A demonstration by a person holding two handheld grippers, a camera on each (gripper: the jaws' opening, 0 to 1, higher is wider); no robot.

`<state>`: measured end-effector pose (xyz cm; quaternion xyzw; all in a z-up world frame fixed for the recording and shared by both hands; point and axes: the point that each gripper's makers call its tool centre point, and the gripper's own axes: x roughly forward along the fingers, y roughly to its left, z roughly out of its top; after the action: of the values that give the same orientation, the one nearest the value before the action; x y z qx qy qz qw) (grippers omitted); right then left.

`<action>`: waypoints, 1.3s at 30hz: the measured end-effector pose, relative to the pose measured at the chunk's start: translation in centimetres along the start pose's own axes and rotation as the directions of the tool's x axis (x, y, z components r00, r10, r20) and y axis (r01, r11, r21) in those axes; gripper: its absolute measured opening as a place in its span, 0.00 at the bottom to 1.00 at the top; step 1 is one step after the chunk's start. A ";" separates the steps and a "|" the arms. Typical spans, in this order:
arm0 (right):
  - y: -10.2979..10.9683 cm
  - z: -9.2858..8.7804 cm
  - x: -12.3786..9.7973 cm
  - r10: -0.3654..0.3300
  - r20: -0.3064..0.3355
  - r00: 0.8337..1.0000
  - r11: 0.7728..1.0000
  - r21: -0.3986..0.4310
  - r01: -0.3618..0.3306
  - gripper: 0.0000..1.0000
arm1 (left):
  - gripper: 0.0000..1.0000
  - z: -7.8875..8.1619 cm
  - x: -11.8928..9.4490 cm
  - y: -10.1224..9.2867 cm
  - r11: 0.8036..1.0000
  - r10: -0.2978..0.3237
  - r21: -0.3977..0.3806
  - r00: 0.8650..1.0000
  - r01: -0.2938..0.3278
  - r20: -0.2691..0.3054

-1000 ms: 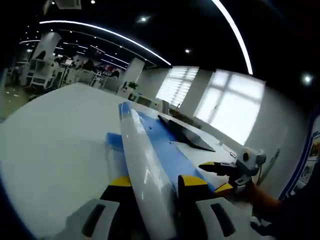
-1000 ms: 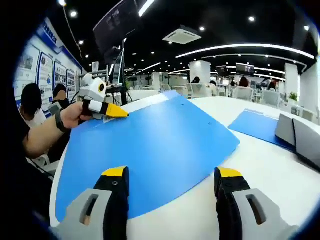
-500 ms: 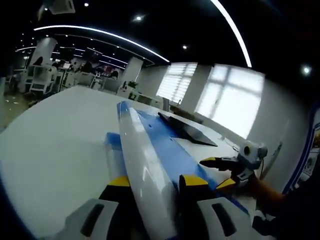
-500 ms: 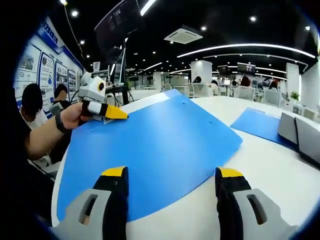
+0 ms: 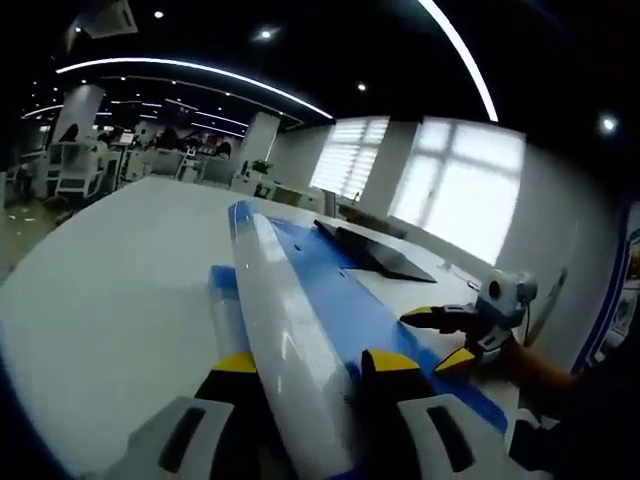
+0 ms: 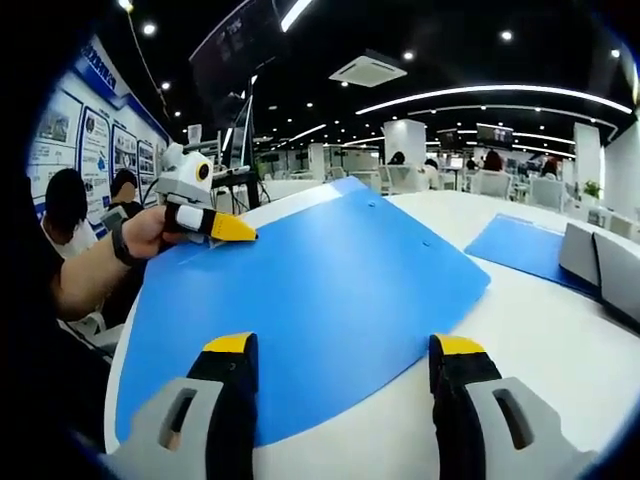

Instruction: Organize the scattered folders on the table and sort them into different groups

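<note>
Left gripper view: left claw [image 5: 300,365] clamps the blue folder's [image 6: 300,290] edge.
Right claw [image 6: 340,350]: spread wide above the folder's near edge.
Folder: on the desk [image 6: 560,340]; thin, light, bendy, slick; grip edges.

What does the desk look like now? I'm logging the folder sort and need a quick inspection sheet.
Surface: white table, bare around the folders.
Job's things: blue folder lying flat; second blue folder further off.
Clutter: grey cases at the table's edge.
Grippers: left gripper shut on the blue folder's edge; right gripper open above the same folder.
Cables: nothing seen.
Surroundings: open office, ceiling lights, wall posters, people seated beyond.
</note>
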<state>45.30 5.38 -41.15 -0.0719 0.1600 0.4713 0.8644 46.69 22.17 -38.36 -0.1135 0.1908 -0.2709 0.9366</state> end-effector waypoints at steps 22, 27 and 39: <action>0.1 -0.1 0.0 -0.007 -0.002 1.000 1.000 0.009 0.007 0.69 | 0.53 -0.8 -0.2 -1.8 0.994 0.048 0.101 0.999 -0.050 0.021; 0.1 -0.1 0.0 -0.010 -0.004 1.000 1.000 0.004 0.010 0.69 | 0.57 -1.0 -0.1 -2.1 0.987 0.067 0.142 0.997 -0.073 0.049; 0.2 -0.1 0.1 -0.017 0.001 1.000 1.000 -0.010 0.017 0.69 | 0.69 -1.0 0.2 -1.2 0.958 0.130 0.247 0.989 -0.144 0.073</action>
<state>45.11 5.54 -41.28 -0.0775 0.1567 0.4648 0.8680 45.89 21.00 -38.94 0.0122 0.1360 -0.2243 0.9649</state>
